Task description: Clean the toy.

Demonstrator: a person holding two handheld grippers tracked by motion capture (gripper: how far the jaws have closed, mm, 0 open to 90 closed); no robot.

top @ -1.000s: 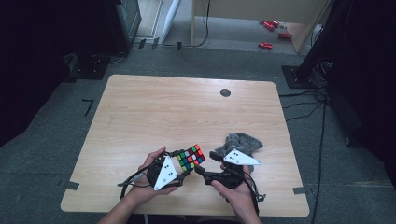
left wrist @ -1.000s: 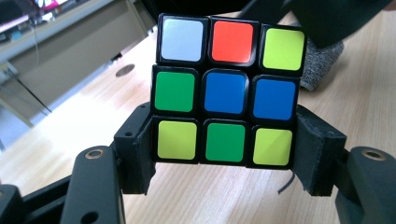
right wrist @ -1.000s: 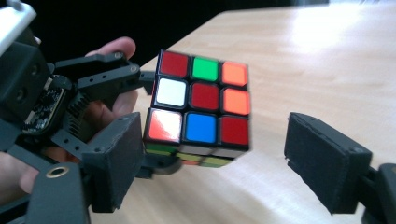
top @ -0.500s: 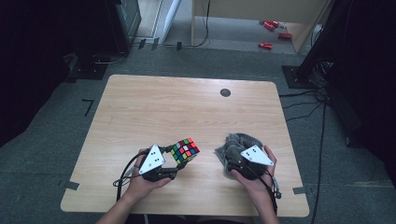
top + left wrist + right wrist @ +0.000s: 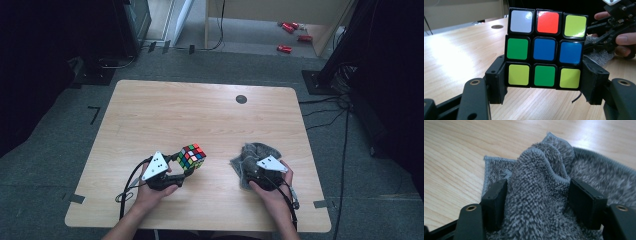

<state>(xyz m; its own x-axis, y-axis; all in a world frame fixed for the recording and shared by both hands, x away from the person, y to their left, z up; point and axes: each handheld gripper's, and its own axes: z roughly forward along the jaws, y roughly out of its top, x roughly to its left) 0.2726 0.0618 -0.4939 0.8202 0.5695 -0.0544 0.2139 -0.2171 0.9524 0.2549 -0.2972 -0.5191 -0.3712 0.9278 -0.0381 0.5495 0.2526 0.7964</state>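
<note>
Since the earlier frames: both hands have drawn apart. L hand carried the puzzle cube (image 5: 192,156) leftward away from the grey cloth (image 5: 256,152); R hand dropped lower onto the cloth, and its jaws have just been closing, with a fold of cloth between them.

Landmark: round dark grommet (image 5: 241,99) set in the table (image 5: 200,115).

Left gripper (image 5: 544,85): jaws clamped on the cube's two opposite sides at its bottom row, black pads (image 5: 499,80) flat against the plastic. Cube is held off the tabletop, tilted in the high view, well nearer the person than the grommet and to its left. Cube: glossy square stickers on black plastic body, rounded tile corners. Face toward the gripper cam, top row white, red, yellow-green; mid row green, blue, blue; bottom row yellow-green, green, yellow-green.

Right gripper (image 5: 537,195): jaws part-open, a raised ridge of cloth bunched between them; both pads sit against the pile. Firm pinch vs. loose contact: cannot confirm beyond contact on both sides. Cloth: grey mottled terry/microfibre, short fuzzy loops, stitched hem along edges, crumpled w/ folds, remainder lying on the table. Position: nearer the person than the grommet, slightly to its right.

Table: pale wood-grain laminate, rectangular w/ rounded corners, matte w/ mild glare. Grey three-cornered plates top each gripper; black cable trails from each.
</note>
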